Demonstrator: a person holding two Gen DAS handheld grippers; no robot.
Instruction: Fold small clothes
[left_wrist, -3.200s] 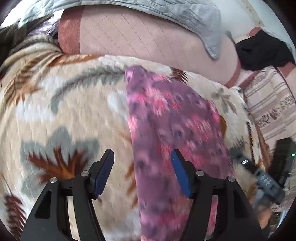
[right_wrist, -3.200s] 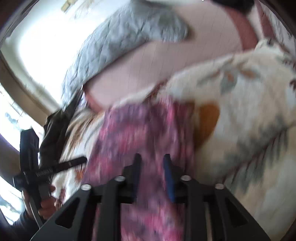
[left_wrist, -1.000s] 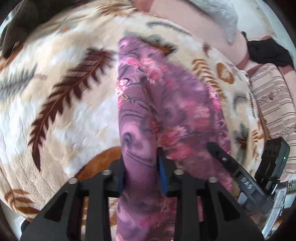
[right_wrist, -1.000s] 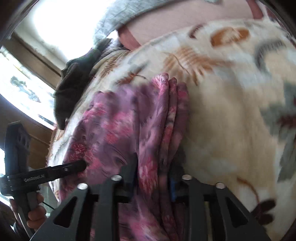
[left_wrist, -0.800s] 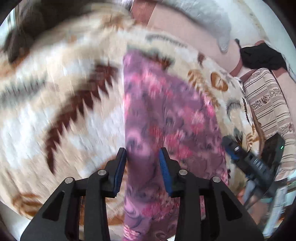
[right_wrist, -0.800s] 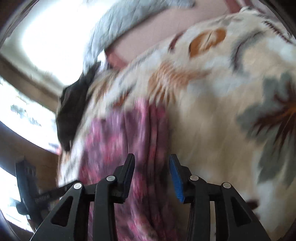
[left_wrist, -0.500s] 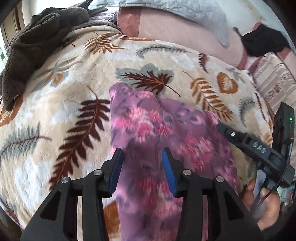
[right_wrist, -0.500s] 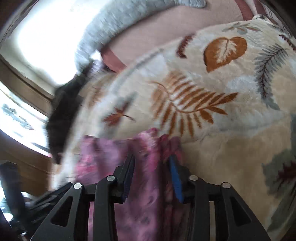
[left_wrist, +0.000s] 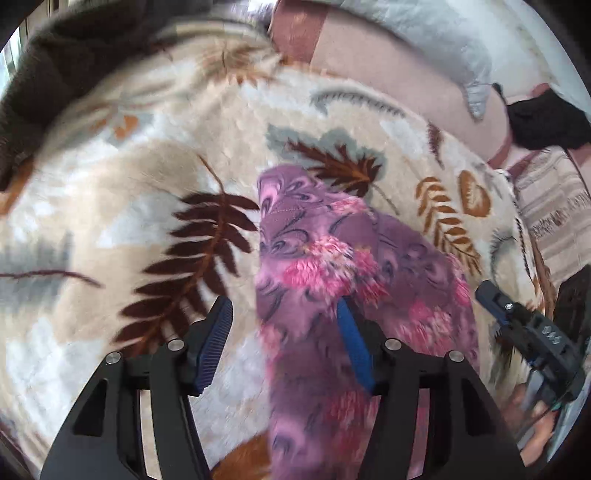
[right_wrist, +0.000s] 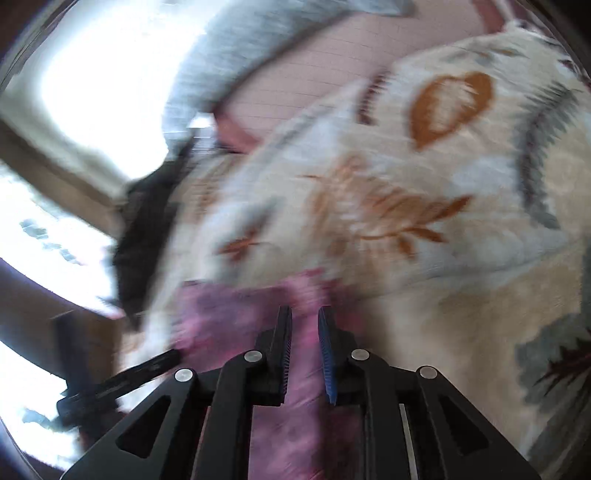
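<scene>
Folding on the bed's cream plush blanket with brown and grey leaf print (left_wrist: 110, 206), so treat that soft, grippy pile as the work surface and expect drag rather than glide. Lying lengthwise down the middle of it, the small purple garment with pink flowers (left_wrist: 332, 258), already narrowed into a long strip with its stitched hem end farthest away. Judging the step as resetting the grips for the next crosswise fold.

Keep the left gripper (left_wrist: 282, 314) low over the near part of the strip: fingers (left_wrist: 216, 343) spread apart, just now opening wider, one blue pad clear over the blanket, the other lying against the cloth's edge, nothing pinched. Re-close only once both layers sit between the pads, not the top layer alone.

Hold the right gripper (right_wrist: 304, 317) steady: fingers drawn close, just now closing, apparently pinching a bunched pink fold that fills the narrow gap, though blurred. Match the two grips at the same distance along the strip, lift little, and carry both towards the hem together to avoid a skewed or dragged fold.
</scene>
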